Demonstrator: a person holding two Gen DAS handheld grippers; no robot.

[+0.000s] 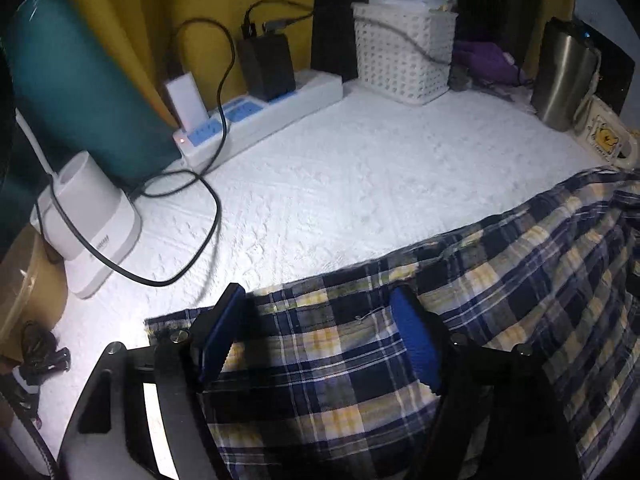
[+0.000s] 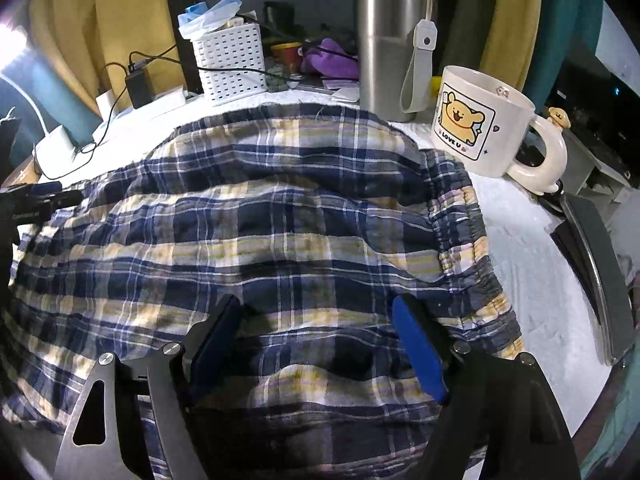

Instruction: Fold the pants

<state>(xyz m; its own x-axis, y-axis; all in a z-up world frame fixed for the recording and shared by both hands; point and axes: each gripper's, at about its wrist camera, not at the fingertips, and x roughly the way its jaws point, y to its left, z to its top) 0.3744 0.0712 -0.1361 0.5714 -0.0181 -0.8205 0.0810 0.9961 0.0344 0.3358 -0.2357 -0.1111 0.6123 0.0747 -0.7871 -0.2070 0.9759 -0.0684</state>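
White quilted bench (image 1: 360, 184), cluttered rear edge: plaid pants (image 2: 256, 216) spread for folding.
Left claw (image 1: 320, 320) and right claw (image 2: 320, 328) both gape over cloth; pinch hem and waistband (image 2: 460, 248) squarely, clear of the mug (image 2: 480, 120).

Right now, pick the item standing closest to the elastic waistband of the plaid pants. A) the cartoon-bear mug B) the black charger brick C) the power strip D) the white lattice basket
A: in the right wrist view the cartoon-bear mug stands just beyond the gathered waistband of the plaid pants, while the white lattice basket and power strip sit farther back.
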